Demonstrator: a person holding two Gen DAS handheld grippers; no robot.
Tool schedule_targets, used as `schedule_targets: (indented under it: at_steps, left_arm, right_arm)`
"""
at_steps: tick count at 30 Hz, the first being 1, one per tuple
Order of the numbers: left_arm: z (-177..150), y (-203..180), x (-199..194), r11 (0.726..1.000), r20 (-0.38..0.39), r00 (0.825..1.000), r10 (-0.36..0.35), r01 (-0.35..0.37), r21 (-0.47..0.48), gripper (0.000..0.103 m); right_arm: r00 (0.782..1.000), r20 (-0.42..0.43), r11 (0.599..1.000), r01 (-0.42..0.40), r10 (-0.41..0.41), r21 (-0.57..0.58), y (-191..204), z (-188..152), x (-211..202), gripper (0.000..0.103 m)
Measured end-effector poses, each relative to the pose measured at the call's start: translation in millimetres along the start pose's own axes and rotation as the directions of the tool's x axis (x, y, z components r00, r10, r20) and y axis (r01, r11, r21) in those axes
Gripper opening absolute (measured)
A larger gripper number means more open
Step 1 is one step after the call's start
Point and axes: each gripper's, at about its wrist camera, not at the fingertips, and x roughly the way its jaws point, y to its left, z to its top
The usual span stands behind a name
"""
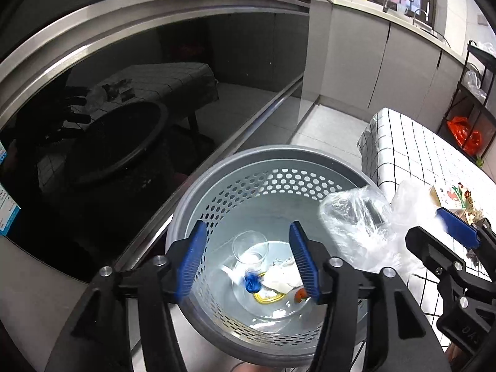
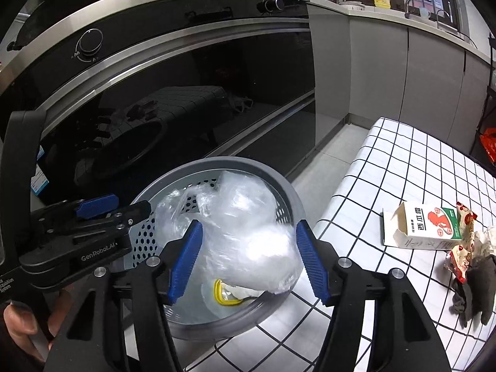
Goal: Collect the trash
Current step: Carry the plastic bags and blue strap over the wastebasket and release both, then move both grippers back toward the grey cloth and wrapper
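Observation:
A grey perforated trash bin (image 1: 217,204) stands on the floor beside the table, also in the right wrist view (image 2: 288,198). Inside lie a clear cup (image 1: 251,248), a blue scrap (image 1: 251,283), crumpled tissue (image 1: 280,277) and a yellow ring (image 1: 268,299). A crumpled clear plastic bag (image 2: 241,226) hangs at the bin's mouth between the open fingers of my right gripper (image 2: 248,263); it shows at the bin's right rim in the left wrist view (image 1: 362,220). My left gripper (image 1: 248,260) is open and empty above the bin.
A white checked tablecloth (image 2: 403,167) covers the table at right, with an opened white carton (image 2: 424,229), a red snack wrapper (image 2: 462,248) and a dark grey cloth (image 2: 474,285). A black glass oven front (image 2: 186,99) stands behind the bin. A rack (image 1: 468,105) holds an orange bag.

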Motion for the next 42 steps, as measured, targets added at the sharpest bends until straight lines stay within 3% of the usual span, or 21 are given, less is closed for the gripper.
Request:
schedule_targets:
  at_steps: [18, 27, 42]
  left_arm:
    - [-1.3, -5.4, -2.6, 1.0, 0.01, 1.0, -0.023, 0.023, 0.014, 0.062]
    - [-5.3, -13.2, -16.9, 0.999, 0.031, 0.998, -0.05, 0.05, 0.011, 0.077]
    - [-14.5, -72.5, -48.7, 0.986, 0.06, 0.992, -0.107, 0.098, 0.137, 0.077]
  right_arm:
    - [0.999, 0.004, 0.999, 0.047, -0.047, 0.025, -14.7, -20.3, -21.2, 0.06]
    - [0.994, -0.034, 0.987, 0.109, -0.106, 0.116, -56.6, -40.3, -55.5, 0.061]
    - [0.981, 0.059, 0.969, 0.171, -0.184, 0.176, -124.9, -47.1, -141.7, 0.063]
